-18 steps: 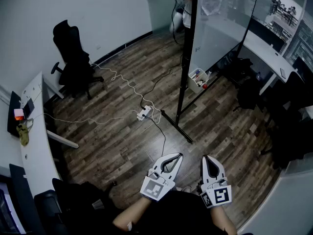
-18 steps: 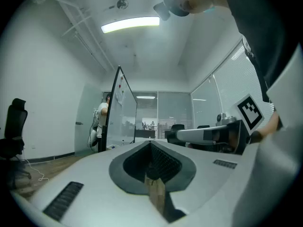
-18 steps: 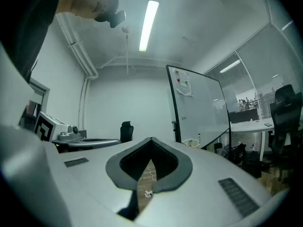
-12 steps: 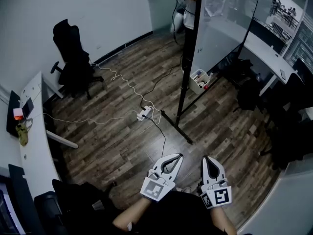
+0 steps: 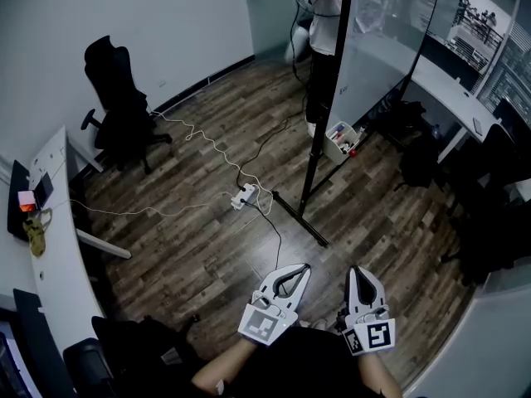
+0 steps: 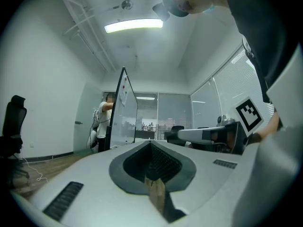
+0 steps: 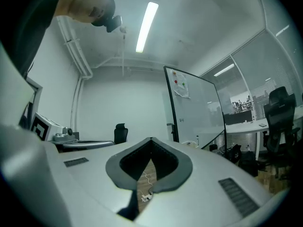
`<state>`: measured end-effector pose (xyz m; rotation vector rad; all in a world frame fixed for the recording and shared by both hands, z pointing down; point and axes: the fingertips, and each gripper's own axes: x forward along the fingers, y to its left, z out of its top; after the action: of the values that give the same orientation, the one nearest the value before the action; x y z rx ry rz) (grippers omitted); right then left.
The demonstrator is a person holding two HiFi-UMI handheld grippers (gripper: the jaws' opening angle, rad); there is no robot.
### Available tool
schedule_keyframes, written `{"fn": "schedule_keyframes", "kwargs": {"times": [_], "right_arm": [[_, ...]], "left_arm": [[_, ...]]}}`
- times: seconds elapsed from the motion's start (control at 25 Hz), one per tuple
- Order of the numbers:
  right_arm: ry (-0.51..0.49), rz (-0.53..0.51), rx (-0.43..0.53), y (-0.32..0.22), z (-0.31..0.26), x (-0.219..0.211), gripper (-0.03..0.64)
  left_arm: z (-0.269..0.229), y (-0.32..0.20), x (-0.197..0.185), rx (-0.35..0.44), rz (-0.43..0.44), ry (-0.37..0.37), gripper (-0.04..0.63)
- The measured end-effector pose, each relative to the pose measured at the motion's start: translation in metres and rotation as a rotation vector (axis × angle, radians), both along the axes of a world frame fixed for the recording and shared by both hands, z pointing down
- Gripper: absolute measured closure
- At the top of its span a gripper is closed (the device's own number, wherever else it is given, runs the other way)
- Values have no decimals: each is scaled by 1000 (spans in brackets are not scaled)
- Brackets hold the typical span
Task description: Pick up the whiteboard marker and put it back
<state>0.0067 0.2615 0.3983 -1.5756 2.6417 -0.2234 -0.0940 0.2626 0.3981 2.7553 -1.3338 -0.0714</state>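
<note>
Both grippers are held low in front of me, level and side by side. My left gripper (image 5: 297, 269) is shut with nothing in it, and so is my right gripper (image 5: 358, 271). Across the room a whiteboard (image 5: 377, 44) stands on a black frame. A small white box (image 5: 339, 136) with coloured items sits on the floor at its foot; no marker can be told apart at this distance. In the left gripper view my left gripper (image 6: 151, 143) points toward the whiteboard (image 6: 125, 112). In the right gripper view my right gripper (image 7: 151, 140) has the whiteboard (image 7: 194, 105) to its right.
A person (image 5: 319, 7) stands behind the whiteboard. Its black foot bar (image 5: 300, 216) crosses the wooden floor, beside a power strip (image 5: 241, 196) with trailing cables. An office chair (image 5: 116, 98) stands at the left wall, a white desk (image 5: 58, 247) nearer left, dark bags (image 5: 419, 152) at right.
The head view has shifted slightly, so the whiteboard and the person behind it show a little more. Both grippers stay shut and sit a touch lower in view.
</note>
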Motion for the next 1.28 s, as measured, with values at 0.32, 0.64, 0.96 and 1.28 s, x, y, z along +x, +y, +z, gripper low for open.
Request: {"fn": "schedule_keyframes", "kwargs": {"times": [0.32, 0.64, 0.96, 1.28], "right_arm": [[10, 55, -11, -8, 2, -24, 603], [22, 138, -13, -8, 3, -30, 603], [38, 162, -13, -20, 5, -36, 603], [30, 156, -7, -56, 8, -33, 603]], "left_arm": [[-3, -12, -31, -16, 16, 25, 589], [8, -14, -43, -47, 74, 48, 589], [8, -28, -49, -42, 92, 58, 589], [10, -63, -44, -38, 90, 44, 589]]}}
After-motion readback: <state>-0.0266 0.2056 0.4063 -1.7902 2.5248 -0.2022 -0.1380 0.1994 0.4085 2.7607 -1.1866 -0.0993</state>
